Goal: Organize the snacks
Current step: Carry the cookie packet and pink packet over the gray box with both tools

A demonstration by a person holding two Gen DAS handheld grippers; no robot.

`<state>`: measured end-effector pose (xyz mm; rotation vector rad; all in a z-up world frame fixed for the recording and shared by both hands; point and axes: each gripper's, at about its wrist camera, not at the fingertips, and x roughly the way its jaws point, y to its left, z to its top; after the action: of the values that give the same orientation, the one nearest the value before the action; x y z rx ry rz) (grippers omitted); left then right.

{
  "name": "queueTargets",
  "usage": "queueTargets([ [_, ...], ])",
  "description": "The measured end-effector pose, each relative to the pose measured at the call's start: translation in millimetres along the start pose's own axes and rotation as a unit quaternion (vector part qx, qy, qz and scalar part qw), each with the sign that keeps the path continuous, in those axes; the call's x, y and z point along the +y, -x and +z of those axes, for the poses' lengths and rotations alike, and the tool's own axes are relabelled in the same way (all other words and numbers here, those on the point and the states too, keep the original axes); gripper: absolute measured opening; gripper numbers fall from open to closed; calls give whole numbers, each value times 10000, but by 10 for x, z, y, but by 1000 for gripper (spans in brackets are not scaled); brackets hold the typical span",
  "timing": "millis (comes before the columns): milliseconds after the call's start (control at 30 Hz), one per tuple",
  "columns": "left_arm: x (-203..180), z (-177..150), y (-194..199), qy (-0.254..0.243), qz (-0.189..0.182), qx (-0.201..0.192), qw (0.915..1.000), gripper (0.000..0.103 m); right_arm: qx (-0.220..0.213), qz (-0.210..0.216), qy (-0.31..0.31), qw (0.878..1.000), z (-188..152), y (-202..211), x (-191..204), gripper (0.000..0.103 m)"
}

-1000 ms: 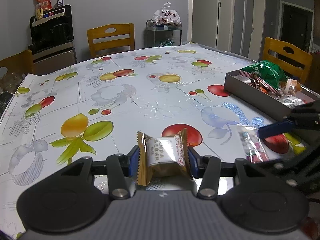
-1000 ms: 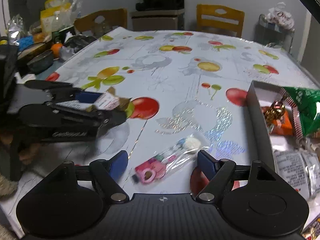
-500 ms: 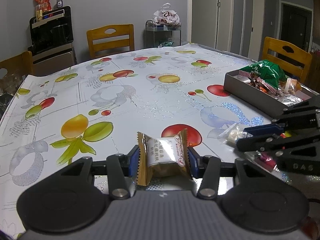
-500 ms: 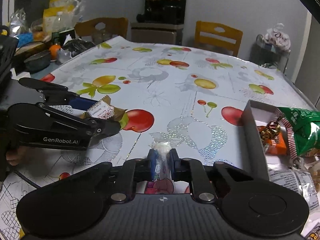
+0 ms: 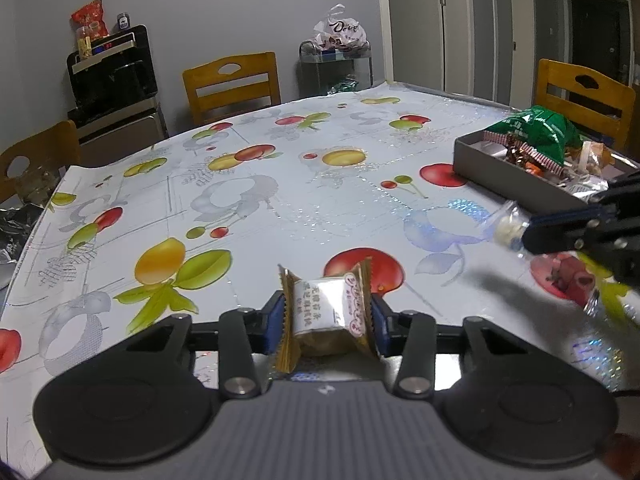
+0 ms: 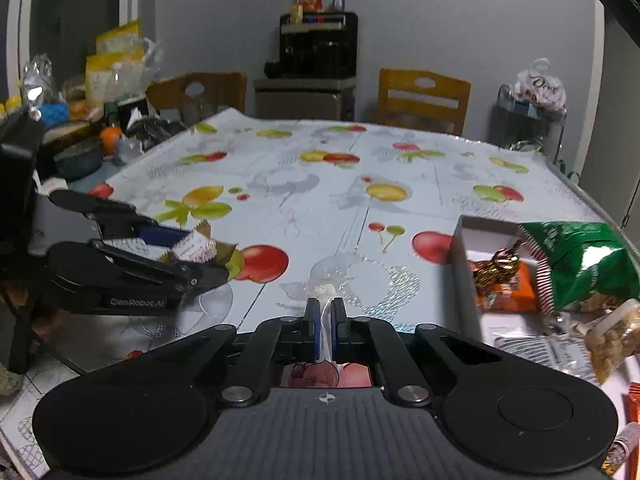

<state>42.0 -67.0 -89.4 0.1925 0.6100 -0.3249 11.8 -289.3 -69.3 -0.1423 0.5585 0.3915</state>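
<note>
The left hand-held gripper [image 5: 327, 318] is clamped on a gold-edged wrapped pastry [image 5: 326, 314], held over the near edge of the desk [image 5: 280, 200]. It looks light and soft, likely to crush, so the crimped side seams are the sensible hold; its long axis runs across the fingers. The right hand-held gripper [image 6: 326, 316] is pinched together on a clear candy packet [image 6: 326, 300], held above the desk near the right edge, just beside the grey snack box [image 5: 516, 178]. The packet seems light, limp and slippery; held mid-length, its long axis points along the fingers, white end forward.
</note>
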Motion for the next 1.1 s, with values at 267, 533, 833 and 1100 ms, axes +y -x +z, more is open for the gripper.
queueTargets([
  [267,-408,262,72,-181,-625,-216,9976,37,-319,-242,-250,9989,-60,378,-340,7],
  [533,-1232,651,119,-813,-1572,-483,9830,37,-448,-765,-588,9943,-251,721,-831,7],
  [833,-2011,804,17,-1383,-2324,-413,9618,38,-339,-1297,-938,9865,-527,926,-1244,7],
  [1100,-2288,734,-78,-1654,-2603,-280,9508,39,-152,-1414,-1126,9834,-678,895,-1374,7],
])
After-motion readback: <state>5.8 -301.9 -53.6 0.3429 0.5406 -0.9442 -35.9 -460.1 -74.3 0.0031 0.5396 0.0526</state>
